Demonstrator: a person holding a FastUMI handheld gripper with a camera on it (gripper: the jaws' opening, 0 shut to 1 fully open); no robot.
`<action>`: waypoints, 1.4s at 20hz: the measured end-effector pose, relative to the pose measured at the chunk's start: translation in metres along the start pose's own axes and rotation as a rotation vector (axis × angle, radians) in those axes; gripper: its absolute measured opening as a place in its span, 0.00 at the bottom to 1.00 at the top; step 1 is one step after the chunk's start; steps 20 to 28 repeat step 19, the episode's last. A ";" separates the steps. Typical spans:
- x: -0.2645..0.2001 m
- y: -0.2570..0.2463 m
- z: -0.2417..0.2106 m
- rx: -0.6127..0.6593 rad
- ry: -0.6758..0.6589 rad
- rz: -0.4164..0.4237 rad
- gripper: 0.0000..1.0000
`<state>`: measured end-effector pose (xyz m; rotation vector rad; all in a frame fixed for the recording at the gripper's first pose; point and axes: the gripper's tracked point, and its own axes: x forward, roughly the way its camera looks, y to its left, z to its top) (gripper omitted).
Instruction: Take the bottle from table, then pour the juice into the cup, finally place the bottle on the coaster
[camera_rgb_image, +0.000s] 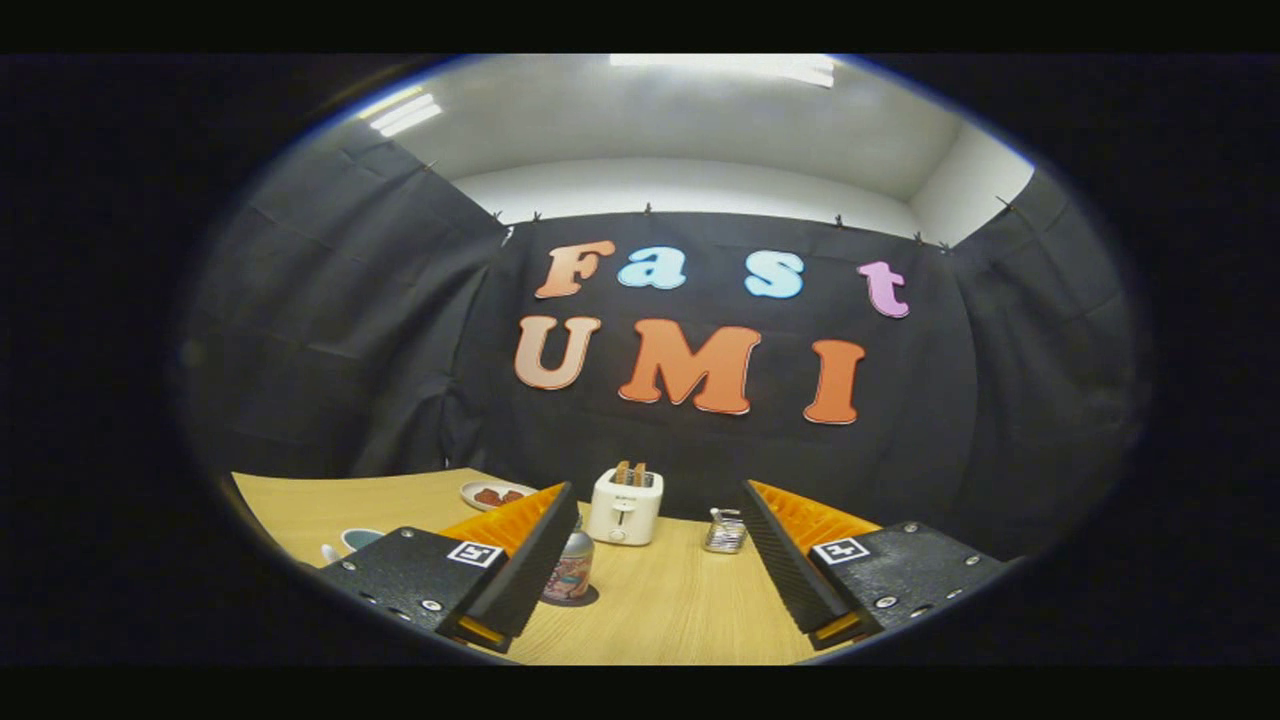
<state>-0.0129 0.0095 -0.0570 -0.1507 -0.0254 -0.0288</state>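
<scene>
Orange-ribbed jaws spread wide, empty, gripper (660, 560) above wood table (660, 610), bottle (570, 572) on coaster (588, 598) beside left finger.

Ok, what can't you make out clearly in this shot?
- Small glass bottle with colourful label, gripper view: its left side hidden behind the open tool's left finger.
- Dark round coaster under it: mostly covered.
- Teal cup: partly cut off by that finger.
- Small shiny object: too small to identify.

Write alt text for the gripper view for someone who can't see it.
The open tool holds nothing above a wooden table; a bottle stands on a dark coaster beside its left finger. Beyond sit a white toaster, a plate and a cup.
</scene>
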 end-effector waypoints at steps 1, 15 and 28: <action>-0.001 -0.001 0.001 0.011 -0.005 0.000 0.97; -0.014 -0.024 0.029 0.064 -0.078 -0.046 0.97; -0.006 -0.020 0.038 0.083 -0.064 -0.052 0.96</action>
